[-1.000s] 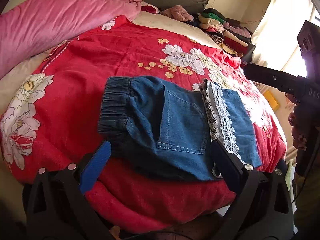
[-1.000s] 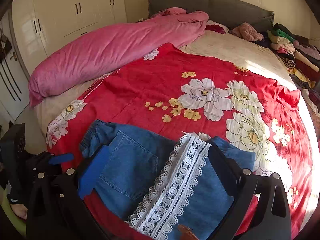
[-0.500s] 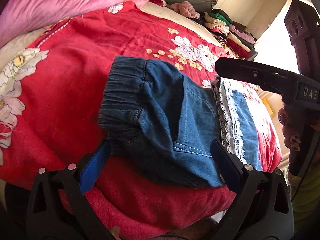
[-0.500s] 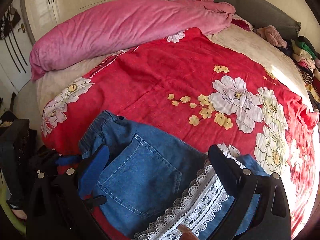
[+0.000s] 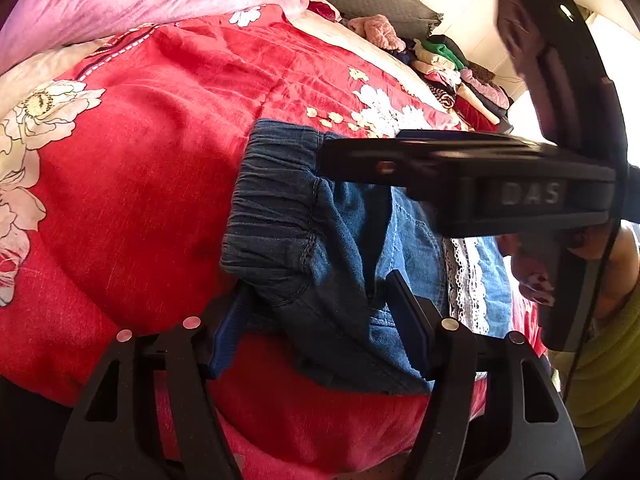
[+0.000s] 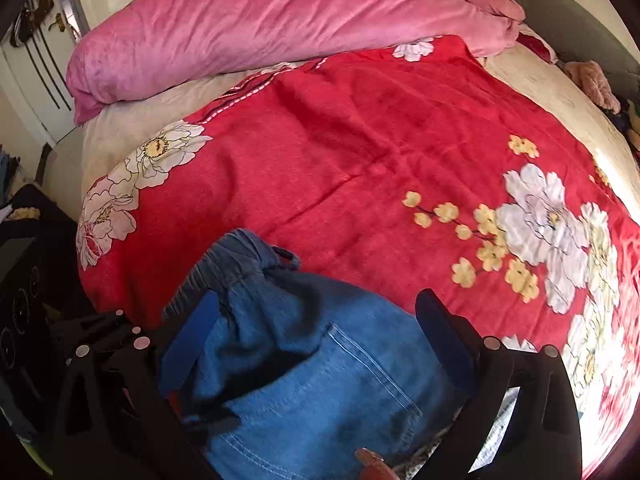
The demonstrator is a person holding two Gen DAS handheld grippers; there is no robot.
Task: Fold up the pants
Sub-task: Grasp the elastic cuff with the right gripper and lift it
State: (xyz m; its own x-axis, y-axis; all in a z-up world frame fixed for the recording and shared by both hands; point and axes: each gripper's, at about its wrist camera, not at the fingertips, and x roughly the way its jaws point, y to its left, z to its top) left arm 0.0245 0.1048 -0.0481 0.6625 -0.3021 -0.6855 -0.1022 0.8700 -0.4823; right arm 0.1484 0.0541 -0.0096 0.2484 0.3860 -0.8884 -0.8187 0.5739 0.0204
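Denim pants (image 5: 320, 240), already folded into a short stack, lie at the near edge of the bed on the red floral blanket (image 5: 140, 200); elastic waistband (image 5: 276, 200) to the left, lace-trimmed hem (image 5: 464, 280) to the right. Left tool (image 5: 320, 320): its jaws have just been closing and now straddle the near waistband corner, denim bunched between them; whether the pads already press on it I cannot tell, so treat it as not yet secured. Right tool (image 6: 320, 340): jaws spread wide over the back pocket (image 6: 360, 380) and waistband region, cloth between them but no pad seen pressing; released. In the left view the right tool body crosses above the pants, so the two tools work close together. Judged step: taking hold of the waistband end for the next fold toward the hem. To do it well: let the left tool bite all layers at the corner, not just the top ply; place the right tool on the far waistband corner so both corners lift level; keep the tools apart enough not to knock; carry the edge over low and lay it square on the lace hem. Risk: the stack sits at the bed edge and could slide off if dragged.
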